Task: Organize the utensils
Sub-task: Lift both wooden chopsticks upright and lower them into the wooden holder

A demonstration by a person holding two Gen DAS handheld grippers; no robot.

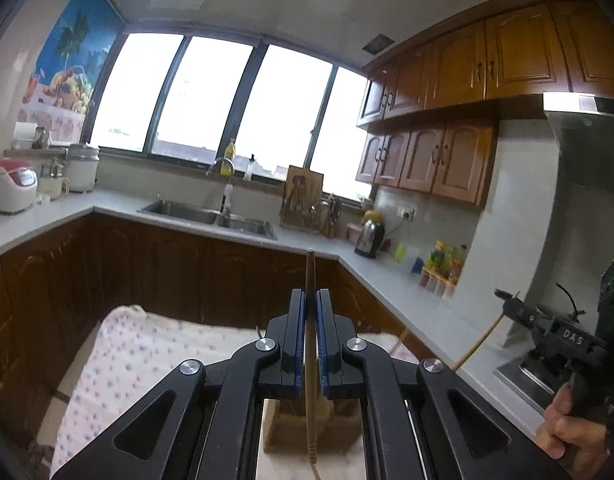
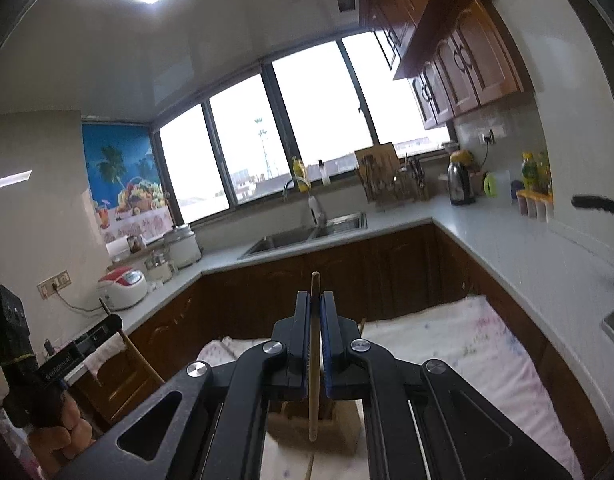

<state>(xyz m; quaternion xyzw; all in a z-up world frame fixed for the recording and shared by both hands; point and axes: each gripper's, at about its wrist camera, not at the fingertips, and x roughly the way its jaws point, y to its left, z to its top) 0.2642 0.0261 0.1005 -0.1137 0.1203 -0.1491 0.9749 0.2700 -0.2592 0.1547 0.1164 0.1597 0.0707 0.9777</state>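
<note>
At the lower centre of each wrist view, the left gripper (image 1: 311,312) pinches one slim pale wooden chopstick (image 1: 310,272) upright, and the right gripper (image 2: 315,314) pinches another wooden chopstick (image 2: 315,284), above a tan wooden holder box (image 1: 285,428) on the dotted white cloth (image 1: 127,356).

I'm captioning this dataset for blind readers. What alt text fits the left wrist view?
The left gripper is shut on a wooden chopstick, held above a wooden holder on a floral cloth. Behind: kitchen counter, sink, windows.
</note>
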